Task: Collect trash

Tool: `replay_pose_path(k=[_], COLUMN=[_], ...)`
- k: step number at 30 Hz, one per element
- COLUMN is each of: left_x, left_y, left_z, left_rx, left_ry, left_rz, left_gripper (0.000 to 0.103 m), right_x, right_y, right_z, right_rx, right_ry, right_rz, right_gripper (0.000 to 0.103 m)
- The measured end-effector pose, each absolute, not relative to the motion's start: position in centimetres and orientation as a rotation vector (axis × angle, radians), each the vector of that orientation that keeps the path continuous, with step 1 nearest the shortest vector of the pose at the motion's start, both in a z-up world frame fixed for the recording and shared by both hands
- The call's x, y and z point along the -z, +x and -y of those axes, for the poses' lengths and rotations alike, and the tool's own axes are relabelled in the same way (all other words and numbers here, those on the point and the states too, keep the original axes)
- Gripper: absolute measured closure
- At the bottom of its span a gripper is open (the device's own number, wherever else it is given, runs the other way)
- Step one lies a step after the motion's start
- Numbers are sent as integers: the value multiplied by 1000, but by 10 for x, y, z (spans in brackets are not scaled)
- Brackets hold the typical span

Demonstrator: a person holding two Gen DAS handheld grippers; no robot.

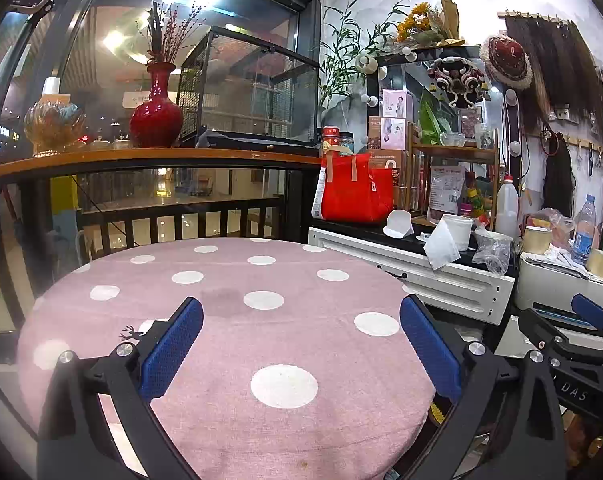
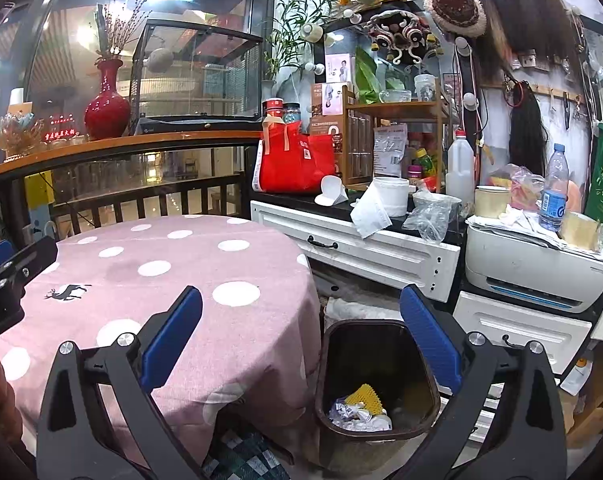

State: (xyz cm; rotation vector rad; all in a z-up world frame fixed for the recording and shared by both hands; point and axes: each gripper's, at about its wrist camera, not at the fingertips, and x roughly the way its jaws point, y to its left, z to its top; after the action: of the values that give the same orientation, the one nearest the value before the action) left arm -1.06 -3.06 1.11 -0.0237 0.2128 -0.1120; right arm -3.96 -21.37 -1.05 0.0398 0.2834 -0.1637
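Hovering spread and empty, the left gripper [image 1: 301,344] and right gripper [image 2: 301,336] seem finished; trash [image 2: 359,410] fills the bin [image 2: 429,408] beside the desk [image 2: 189,320].

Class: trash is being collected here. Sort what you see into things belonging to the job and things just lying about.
Job: trash bin, crumpled wrappers inside it, left gripper, right gripper, both open.

Lying about: red vase, red bag, water bottle, printer.
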Motion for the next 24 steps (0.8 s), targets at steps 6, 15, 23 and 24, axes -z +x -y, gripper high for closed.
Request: replay_pose_path(k=[6, 15, 23, 24], left_x=[-11, -11, -12, -12], left_y=[-11, -11, -10, -10], left_z=[30, 28, 27, 26], left_rx=[109, 110, 110, 111], left_ry=[-25, -32, -39, -40], left_rz=[-216, -220, -224, -225], left_gripper=[6, 6, 6, 6], right_x=[11, 11, 11, 11], right_y=[-40, -40, -40, -40], right_z=[213, 213, 213, 213], right_rx=[163, 162, 162, 162], right_ry=[41, 42, 42, 42], right_rz=[-287, -288, -288, -288], right_gripper=[5, 5, 6, 6])
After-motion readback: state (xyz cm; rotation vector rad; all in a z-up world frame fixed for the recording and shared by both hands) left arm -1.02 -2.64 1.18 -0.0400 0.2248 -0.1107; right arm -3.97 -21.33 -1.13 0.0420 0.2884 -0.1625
